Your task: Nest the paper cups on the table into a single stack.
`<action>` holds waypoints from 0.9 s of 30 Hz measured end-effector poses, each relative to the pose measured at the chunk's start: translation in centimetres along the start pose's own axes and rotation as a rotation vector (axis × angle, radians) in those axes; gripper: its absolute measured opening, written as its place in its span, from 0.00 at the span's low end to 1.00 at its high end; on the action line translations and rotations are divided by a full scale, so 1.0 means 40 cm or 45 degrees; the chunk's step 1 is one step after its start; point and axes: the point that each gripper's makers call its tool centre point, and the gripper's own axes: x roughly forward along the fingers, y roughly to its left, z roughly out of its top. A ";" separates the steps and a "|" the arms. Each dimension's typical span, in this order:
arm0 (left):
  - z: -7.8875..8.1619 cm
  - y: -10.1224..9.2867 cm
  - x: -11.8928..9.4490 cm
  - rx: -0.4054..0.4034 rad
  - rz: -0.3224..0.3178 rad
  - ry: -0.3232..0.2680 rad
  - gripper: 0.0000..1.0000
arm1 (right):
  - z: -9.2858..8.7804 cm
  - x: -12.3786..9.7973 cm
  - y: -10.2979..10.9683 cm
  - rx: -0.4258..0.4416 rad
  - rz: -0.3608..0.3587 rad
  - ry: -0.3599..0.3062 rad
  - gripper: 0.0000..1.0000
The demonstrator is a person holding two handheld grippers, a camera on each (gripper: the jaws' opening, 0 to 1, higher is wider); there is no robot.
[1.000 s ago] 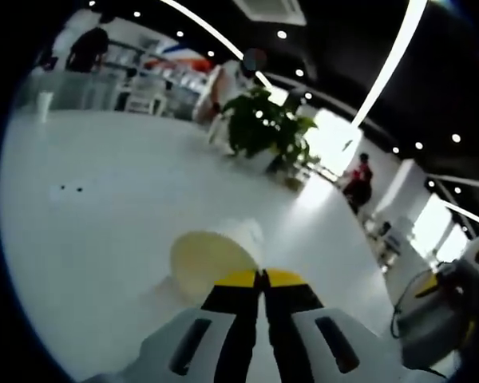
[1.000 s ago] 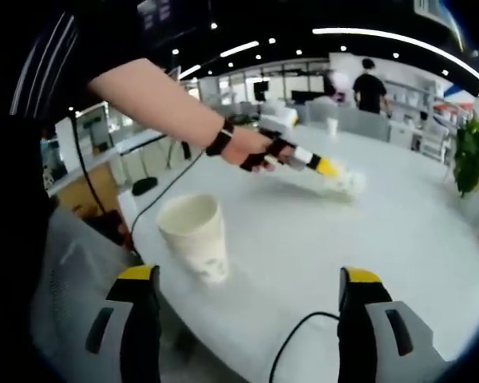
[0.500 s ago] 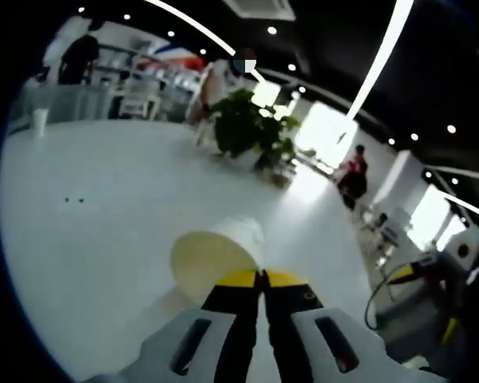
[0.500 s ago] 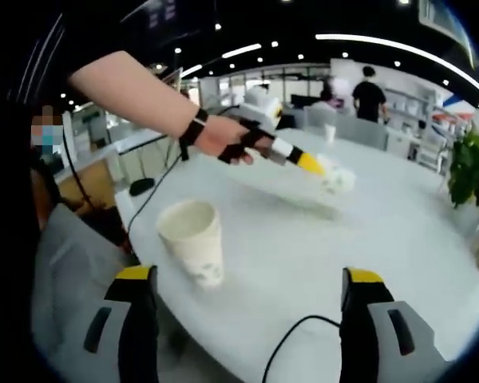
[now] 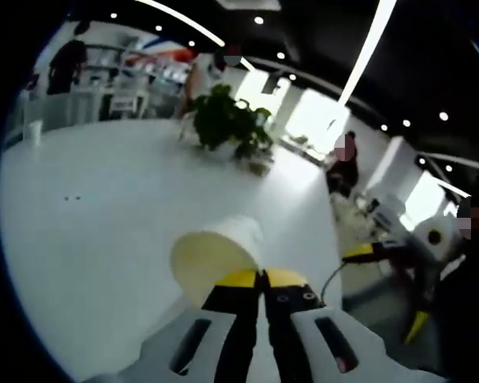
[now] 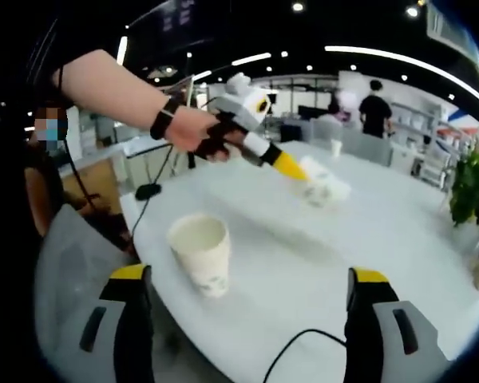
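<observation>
- Since a second ago, in the left gripper view, the plant [image 5: 223,124] is sitting further left while the held cup [image 5: 215,257] is keeping its place at the jaws; the right gripper [image 5: 383,287], yellow-tipped, is now showing at the right edge.
- Left gripper view: the left gripper [image 5: 263,277] is pressing its jaws together on the held cup's rim, the cup lying on its side with its mouth facing the camera, above the white table [image 5: 104,215].
- A small far cup [image 5: 36,132] is standing at the table's far left edge.
- Right gripper view: the right gripper [image 6: 247,275] is holding its jaws spread wide with nothing between them.
- Between and beyond the jaws, a second cup [image 6: 201,254] is standing upright near the table's [image 6: 383,231] near edge.
- A hand [image 6: 195,132] is carrying the left gripper [image 6: 302,177] higher than a second ago, the held cup [image 6: 326,190] pinched at its tip, well apart from the upright one.
- A black cable [image 6: 299,355] is curling across the table's near edge.
</observation>
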 end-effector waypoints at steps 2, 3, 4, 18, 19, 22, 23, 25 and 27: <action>-0.001 -0.020 -0.010 -0.001 0.000 0.002 0.00 | 0.003 -0.001 0.000 0.002 0.002 0.000 1.00; -0.003 -0.032 -0.014 0.003 -0.005 0.004 0.00 | 0.008 -0.002 0.002 -0.001 0.005 -0.010 1.00; -0.008 -0.045 -0.021 0.002 -0.004 0.015 0.00 | 0.009 -0.002 0.002 -0.003 0.007 -0.016 1.00; -0.047 -0.157 -0.097 0.094 0.025 0.096 0.00 | 0.025 -0.003 0.024 -0.025 0.046 -0.051 1.00; -0.049 -0.164 -0.103 0.095 0.030 0.110 0.00 | 0.025 -0.003 0.024 -0.029 0.047 -0.052 1.00; -0.049 -0.179 -0.114 0.139 0.040 0.136 0.00 | 0.027 -0.005 0.025 -0.032 0.055 -0.059 1.00; -0.047 -0.188 -0.119 0.154 0.040 0.144 0.00 | 0.027 -0.006 0.024 -0.036 0.056 -0.060 1.00; -0.045 -0.197 -0.124 0.178 0.044 0.162 0.00 | 0.031 -0.009 0.024 -0.033 0.061 -0.068 1.00; -0.043 -0.207 -0.130 0.206 0.047 0.185 0.00 | 0.030 -0.011 0.019 -0.037 0.058 -0.067 1.00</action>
